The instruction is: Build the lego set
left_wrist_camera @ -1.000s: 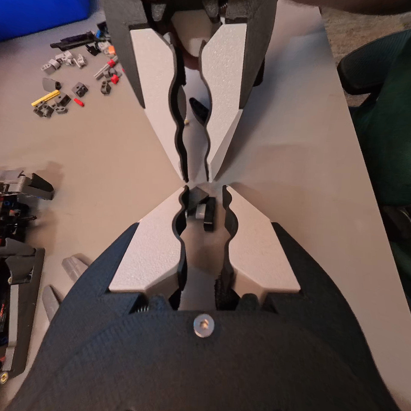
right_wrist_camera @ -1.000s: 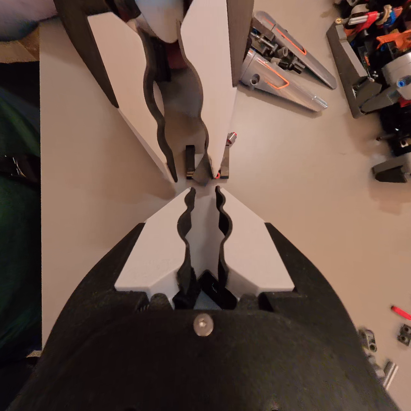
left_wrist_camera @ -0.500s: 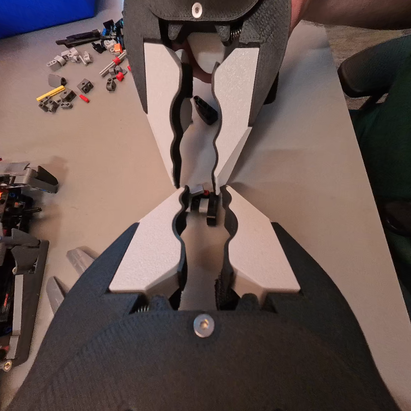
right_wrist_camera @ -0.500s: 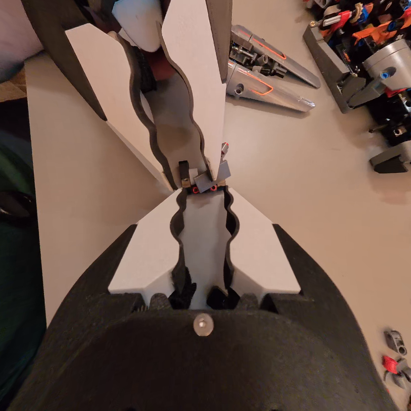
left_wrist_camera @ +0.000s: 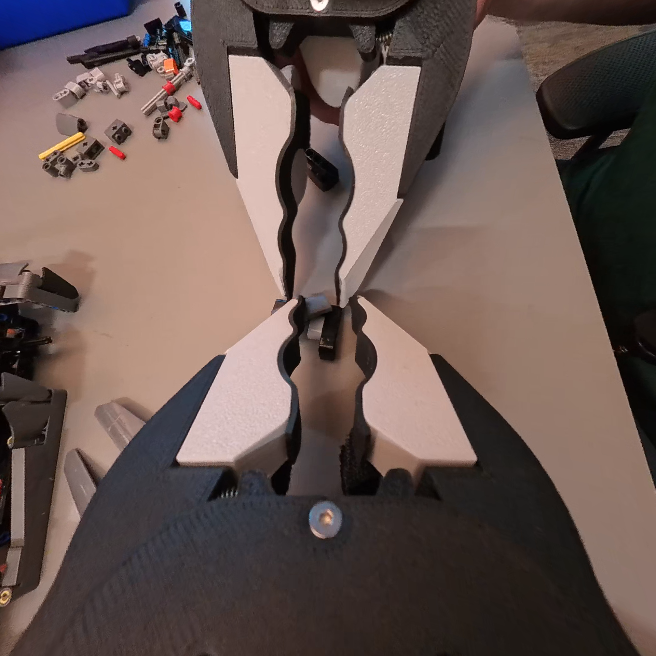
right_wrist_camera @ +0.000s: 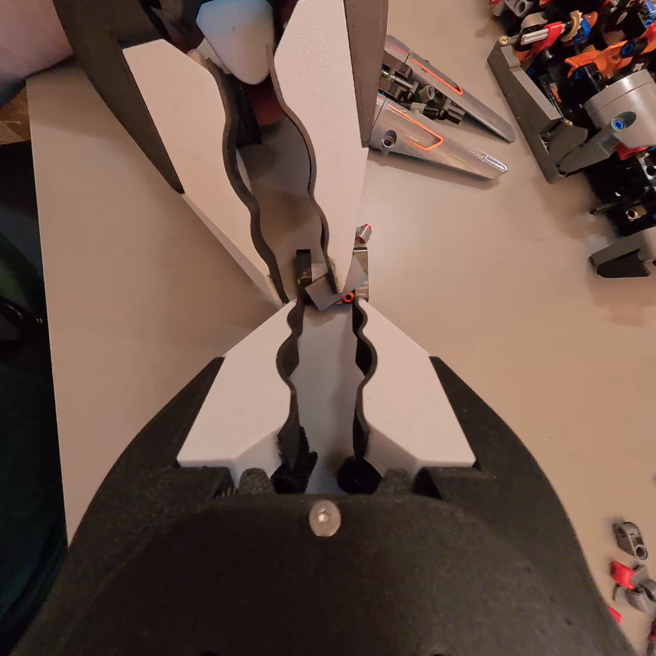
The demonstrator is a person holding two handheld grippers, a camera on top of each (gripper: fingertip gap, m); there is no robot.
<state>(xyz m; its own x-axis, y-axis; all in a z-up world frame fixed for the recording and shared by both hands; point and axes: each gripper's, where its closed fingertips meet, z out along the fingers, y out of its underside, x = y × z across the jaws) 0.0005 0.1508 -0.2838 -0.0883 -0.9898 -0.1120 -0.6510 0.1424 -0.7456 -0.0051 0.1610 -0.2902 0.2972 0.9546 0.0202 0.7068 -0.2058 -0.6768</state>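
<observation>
The two grippers meet tip to tip over the table, and the small lego sub-assembly, grey and black with red pin ends, sits at that meeting point. The left gripper pinches it at the grey piece with narrowly parted jaws; the right gripper has its tips at the assembly's red-pinned end, but whether it is clamped there or only touching I cannot tell. Risk, in my judgement: the grey piece sits tilted, so an off-axis push could skew a pin or pop the part loose onto the table near the stray black beam. Compared with a second ago, the right gripper has closed in from a clear gap, spread wider, and the assembly has rotated, its red ends now facing that gripper.
</observation>
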